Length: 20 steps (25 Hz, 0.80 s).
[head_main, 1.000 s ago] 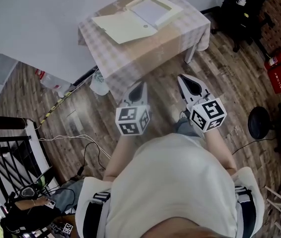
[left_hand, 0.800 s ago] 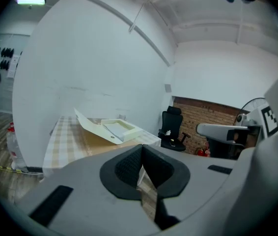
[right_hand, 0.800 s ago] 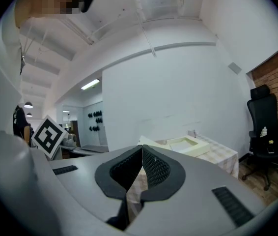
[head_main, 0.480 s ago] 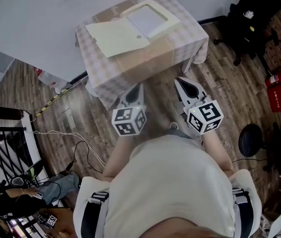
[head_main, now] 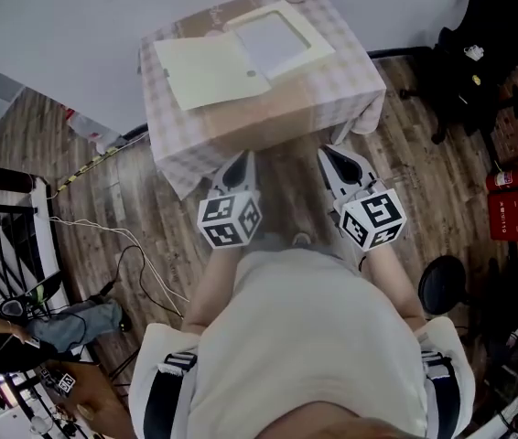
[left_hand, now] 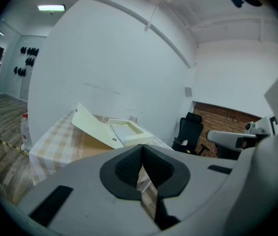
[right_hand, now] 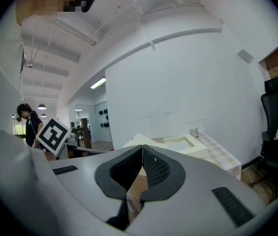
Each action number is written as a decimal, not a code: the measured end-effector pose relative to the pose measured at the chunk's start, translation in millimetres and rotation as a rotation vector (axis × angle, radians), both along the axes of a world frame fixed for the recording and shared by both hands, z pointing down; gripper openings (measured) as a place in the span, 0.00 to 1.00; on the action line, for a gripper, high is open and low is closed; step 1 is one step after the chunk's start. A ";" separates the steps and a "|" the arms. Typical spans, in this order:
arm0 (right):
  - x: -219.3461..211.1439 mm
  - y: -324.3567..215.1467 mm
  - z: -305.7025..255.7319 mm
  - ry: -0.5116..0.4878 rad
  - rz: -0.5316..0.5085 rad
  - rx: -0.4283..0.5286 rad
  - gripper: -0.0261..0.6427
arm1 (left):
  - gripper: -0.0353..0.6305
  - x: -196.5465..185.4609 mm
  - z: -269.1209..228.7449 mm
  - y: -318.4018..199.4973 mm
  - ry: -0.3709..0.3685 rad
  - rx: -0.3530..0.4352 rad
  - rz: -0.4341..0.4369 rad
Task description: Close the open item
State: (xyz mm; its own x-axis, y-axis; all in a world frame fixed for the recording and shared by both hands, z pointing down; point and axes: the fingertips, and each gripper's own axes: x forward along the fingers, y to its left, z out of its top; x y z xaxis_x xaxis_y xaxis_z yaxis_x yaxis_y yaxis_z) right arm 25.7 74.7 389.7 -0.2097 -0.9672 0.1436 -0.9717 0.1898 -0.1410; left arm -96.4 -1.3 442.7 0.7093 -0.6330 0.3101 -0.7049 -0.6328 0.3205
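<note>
The cream box [head_main: 282, 35] lay open on the table [head_main: 268, 122], well ahead of both tongs. Its lid [head_main: 206, 69] was swung out beside the tray, on the side ahead of the left tongs [head_main: 239, 167], while the tray itself sat more ahead of the right tongs [head_main: 337, 165]. A checked cloth [head_main: 186, 144] covered the table and hung down its near edge.

Both pairs of tongs were held low, close to the person's body and short of that near edge. Each was pressed together with nothing pinched between the pads, and neither touched the box or the cloth.

As far as could be judged, the closing had not begun: the lid was fully off the tray and untouched. What remained was the whole job of reaching forward over the table, catching the lid's free edge and folding it across onto the tray.
</note>
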 end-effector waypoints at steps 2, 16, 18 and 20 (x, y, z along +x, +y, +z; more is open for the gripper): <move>1.5 -6.9 3.9 -0.016 -0.011 -0.002 0.04 | 0.06 1.3 3.9 -2.8 -0.014 -0.009 -0.006; 14.1 -108.4 23.4 0.005 -0.070 -0.054 0.04 | 0.06 -6.8 55.4 -101.7 -0.063 -0.060 -0.057; 16.7 -130.8 20.5 0.025 -0.091 -0.052 0.04 | 0.06 -6.0 60.9 -122.1 -0.065 -0.063 -0.068; 17.6 -152.3 19.5 0.035 -0.105 -0.053 0.04 | 0.06 -7.5 68.6 -140.1 -0.068 -0.076 -0.080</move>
